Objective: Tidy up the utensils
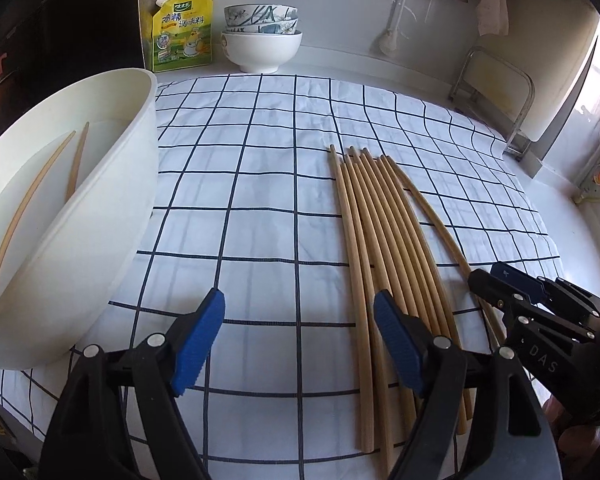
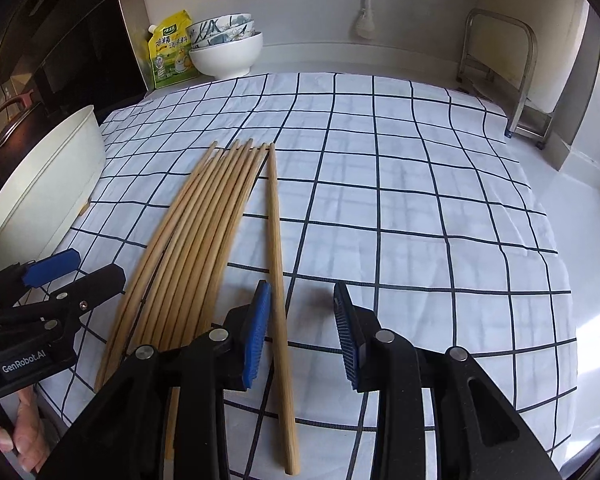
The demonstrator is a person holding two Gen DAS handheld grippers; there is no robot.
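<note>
Several wooden chopsticks (image 1: 384,224) lie side by side on the checked cloth (image 1: 240,200). One chopstick (image 2: 277,264) lies a little apart to the right of the bunch (image 2: 204,240). My right gripper (image 2: 302,332) is open around that single chopstick, which lies close to the left pad without being pinched. My left gripper (image 1: 298,336) stands open over bare cloth just left of the bunch, with nothing between its fingers. A white basin (image 1: 148,120) at the left holds two more chopsticks (image 1: 74,164). Each gripper shows in the other view: right gripper (image 1: 490,276), left gripper (image 2: 88,272).
Stacked bowls (image 1: 262,40) and a yellow seasoning pouch (image 1: 180,32) stand against the back wall. A metal rack (image 1: 496,92) stands at the back right. The basin (image 2: 60,168) borders the cloth on the left. White counter runs beyond the cloth's right edge.
</note>
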